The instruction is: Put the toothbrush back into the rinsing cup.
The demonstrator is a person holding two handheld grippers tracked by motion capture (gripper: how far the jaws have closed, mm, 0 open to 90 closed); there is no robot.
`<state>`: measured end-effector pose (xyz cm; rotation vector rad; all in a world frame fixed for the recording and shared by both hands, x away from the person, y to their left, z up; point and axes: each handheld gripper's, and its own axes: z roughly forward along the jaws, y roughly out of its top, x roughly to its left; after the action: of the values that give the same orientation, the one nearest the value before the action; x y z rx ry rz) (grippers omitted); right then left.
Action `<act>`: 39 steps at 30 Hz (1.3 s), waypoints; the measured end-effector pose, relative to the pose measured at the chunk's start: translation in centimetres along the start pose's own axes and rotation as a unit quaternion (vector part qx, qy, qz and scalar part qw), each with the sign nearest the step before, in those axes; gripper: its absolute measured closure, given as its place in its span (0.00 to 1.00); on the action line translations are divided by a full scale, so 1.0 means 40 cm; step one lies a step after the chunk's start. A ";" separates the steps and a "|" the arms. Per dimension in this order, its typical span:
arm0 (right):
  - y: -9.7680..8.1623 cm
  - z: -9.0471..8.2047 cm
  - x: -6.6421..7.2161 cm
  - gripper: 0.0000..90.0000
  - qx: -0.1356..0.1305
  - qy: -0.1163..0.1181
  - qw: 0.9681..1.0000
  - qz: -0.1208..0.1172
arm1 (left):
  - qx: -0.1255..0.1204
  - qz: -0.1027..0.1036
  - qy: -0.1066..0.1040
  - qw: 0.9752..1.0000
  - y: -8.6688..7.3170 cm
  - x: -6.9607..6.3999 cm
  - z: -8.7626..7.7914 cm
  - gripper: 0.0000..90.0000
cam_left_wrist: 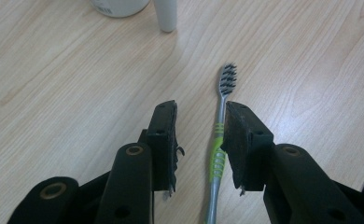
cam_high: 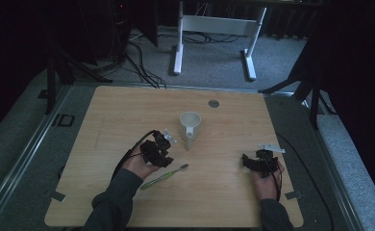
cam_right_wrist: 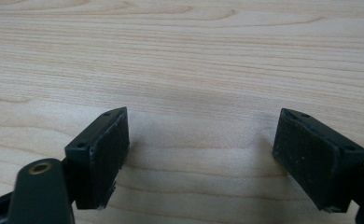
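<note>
A toothbrush (cam_high: 164, 177) with a green and grey handle and dark bristles lies flat on the wooden table (cam_high: 224, 125), slanting toward the front left. My left gripper (cam_high: 162, 159) hovers over it. In the left gripper view the toothbrush (cam_left_wrist: 217, 158) runs up between the jaws of the left gripper (cam_left_wrist: 199, 109), close beside the right-hand one, with a gap to the other, so the pads do not press it. My right gripper (cam_high: 248, 161) rests near the table's right front, and in its own view the right gripper (cam_right_wrist: 203, 126) stands wide open over bare wood.
A white mug (cam_high: 190, 125) with its handle toward me stands at mid-table, just beyond the left gripper; its base (cam_left_wrist: 119, 5) shows at the top of the left gripper view. A small grey disc (cam_high: 214, 103) sits in the tabletop at the back. A white desk frame (cam_high: 214, 29) stands on the floor behind.
</note>
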<state>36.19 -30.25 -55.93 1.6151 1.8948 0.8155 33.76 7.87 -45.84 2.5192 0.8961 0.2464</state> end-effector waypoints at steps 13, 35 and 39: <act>0.000 0.000 0.000 0.20 0.000 0.000 1.000 0.000 | 0.026 0.002 -0.004 1.000 0.006 -0.006 0.011 0.74; 0.000 0.000 0.000 0.20 0.000 0.000 1.000 0.000 | 0.076 -0.001 -0.017 0.997 0.016 -0.011 0.029 0.72; 0.000 0.000 0.000 0.20 0.000 0.000 1.000 0.000 | 0.085 0.001 -0.020 0.996 0.019 -0.013 0.034 0.72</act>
<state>36.19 -30.25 -55.93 1.6155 1.8948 0.8156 34.20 6.54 -46.71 2.6701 0.9354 0.1244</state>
